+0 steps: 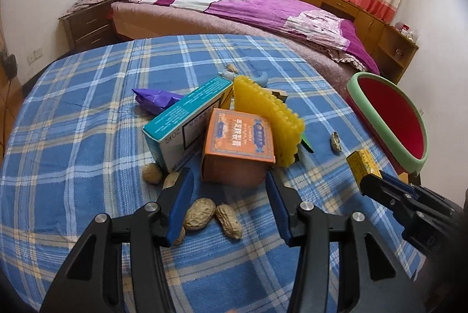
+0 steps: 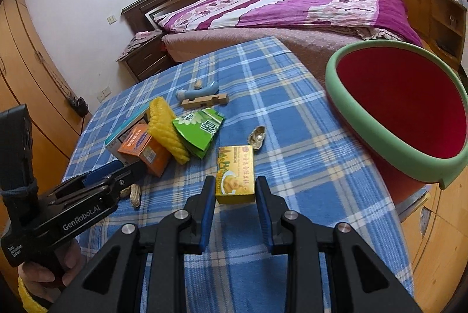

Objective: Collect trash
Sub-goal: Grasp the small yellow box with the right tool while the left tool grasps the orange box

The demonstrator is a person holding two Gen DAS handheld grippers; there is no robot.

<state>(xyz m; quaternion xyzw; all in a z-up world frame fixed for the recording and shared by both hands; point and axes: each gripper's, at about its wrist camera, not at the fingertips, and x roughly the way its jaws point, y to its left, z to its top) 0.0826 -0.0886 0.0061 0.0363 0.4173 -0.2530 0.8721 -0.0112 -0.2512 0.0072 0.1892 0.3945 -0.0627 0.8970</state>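
My left gripper [image 1: 228,172] stands open around the near end of an orange box [image 1: 237,137], its pads just clear of the sides. The same box [image 2: 143,149] leans in a pile with a teal box [image 1: 181,119], a yellow ridged pad [image 1: 272,119], a purple wrapper [image 1: 155,99] and a green packet [image 2: 199,128]. Peanuts [image 1: 200,213] lie under the left gripper. My right gripper [image 2: 235,181] is shut on a small yellow box [image 2: 234,175], held a little above the cloth. The red bin [image 2: 409,96] with a green rim stands at the table's right edge.
The table wears a blue plaid cloth [image 1: 87,137]. A broken nut shell [image 2: 257,137] lies near the bin. A wooden block [image 2: 204,100] and a blue-grey object [image 2: 201,92] sit farther back. Behind the table is a bed [image 1: 234,8]. A hand [image 2: 44,269] holds the left gripper.
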